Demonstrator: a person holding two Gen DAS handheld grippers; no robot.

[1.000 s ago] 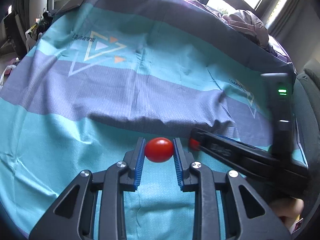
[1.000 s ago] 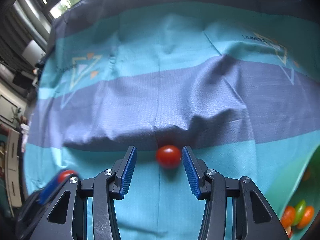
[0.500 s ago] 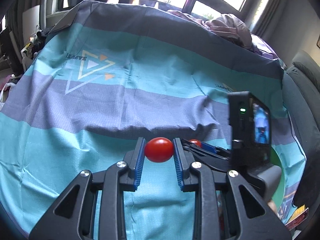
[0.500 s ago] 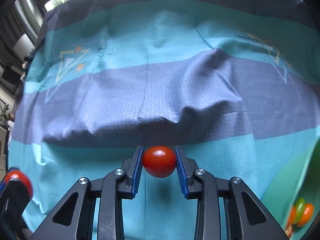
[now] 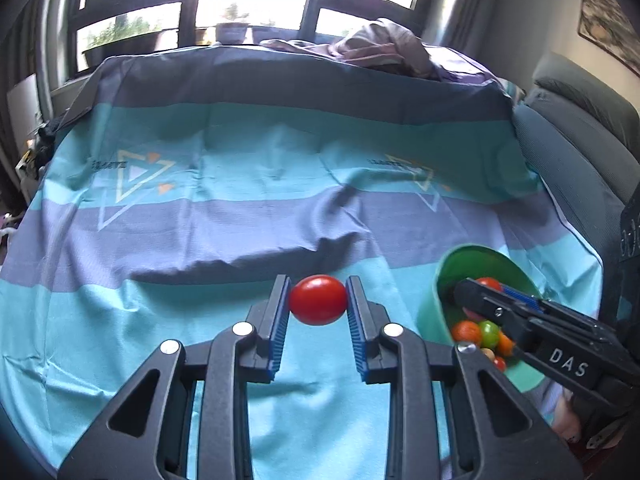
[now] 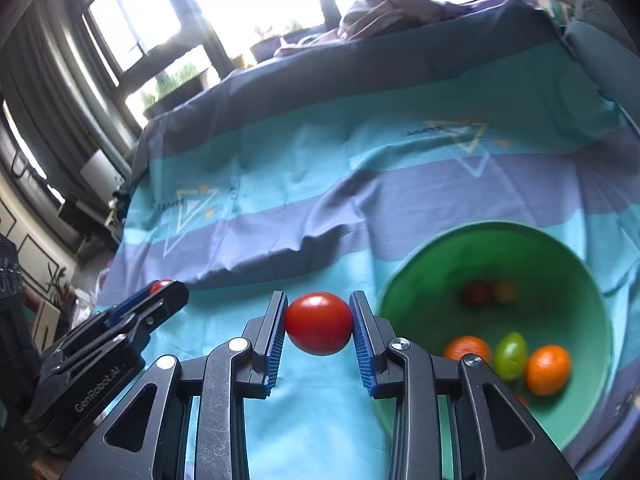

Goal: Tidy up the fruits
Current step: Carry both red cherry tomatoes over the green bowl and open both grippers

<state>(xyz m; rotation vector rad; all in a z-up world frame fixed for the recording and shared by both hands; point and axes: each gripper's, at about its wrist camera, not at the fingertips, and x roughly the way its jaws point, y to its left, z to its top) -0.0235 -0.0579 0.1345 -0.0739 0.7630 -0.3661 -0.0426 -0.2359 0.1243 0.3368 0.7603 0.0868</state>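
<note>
My left gripper is shut on a red cherry tomato, held above the teal and grey striped cloth. My right gripper is shut on a second red cherry tomato, just left of a green bowl. In the left wrist view the right gripper reaches over the green bowl with its red tomato at the tip. The bowl holds several small orange, green and red tomatoes. In the right wrist view the left gripper shows at lower left with its tomato.
The cloth has a raised fold just beyond both grippers. A grey sofa borders the right side. A heap of clothes lies at the far edge under the windows. A hand grips the right tool.
My right gripper closed on the tomato that lay on the cloth, lifted it and swung right to the green bowl. My left gripper rose and moved with its tomato still held.
</note>
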